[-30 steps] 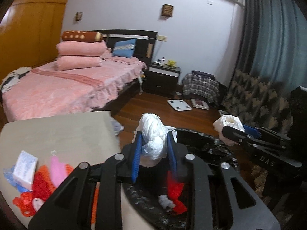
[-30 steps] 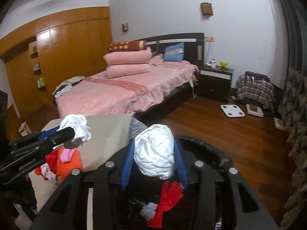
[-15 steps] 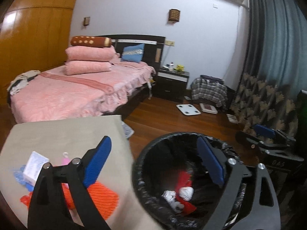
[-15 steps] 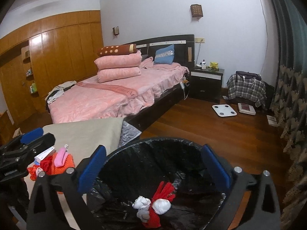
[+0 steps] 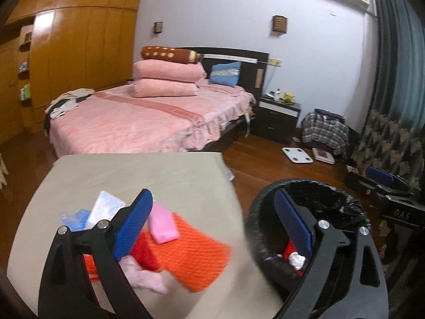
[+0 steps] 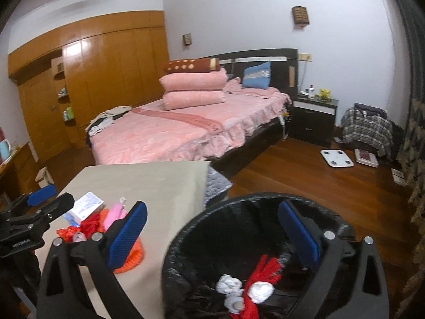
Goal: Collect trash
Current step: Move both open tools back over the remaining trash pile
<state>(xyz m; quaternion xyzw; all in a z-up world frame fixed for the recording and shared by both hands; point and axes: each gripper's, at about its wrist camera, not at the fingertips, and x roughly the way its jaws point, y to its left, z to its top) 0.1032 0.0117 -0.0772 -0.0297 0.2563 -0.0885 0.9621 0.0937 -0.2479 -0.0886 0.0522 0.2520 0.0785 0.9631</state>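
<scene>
Left gripper (image 5: 212,226) fingers spread wide, nothing held; it hovered over the beige counter (image 5: 138,175) edge, beside the bin (image 6: 186,244). Right gripper (image 6: 212,234) likewise wide open and empty, above the bin. Crumpled white paper wads (image 6: 259,289) and red scrap (image 6: 268,265) lay inside the black-lined bin. Misc. litter incl. orange mesh (image 5: 196,257), pink packet (image 5: 162,226) and white box (image 6: 86,203) sat on the counter.
</scene>
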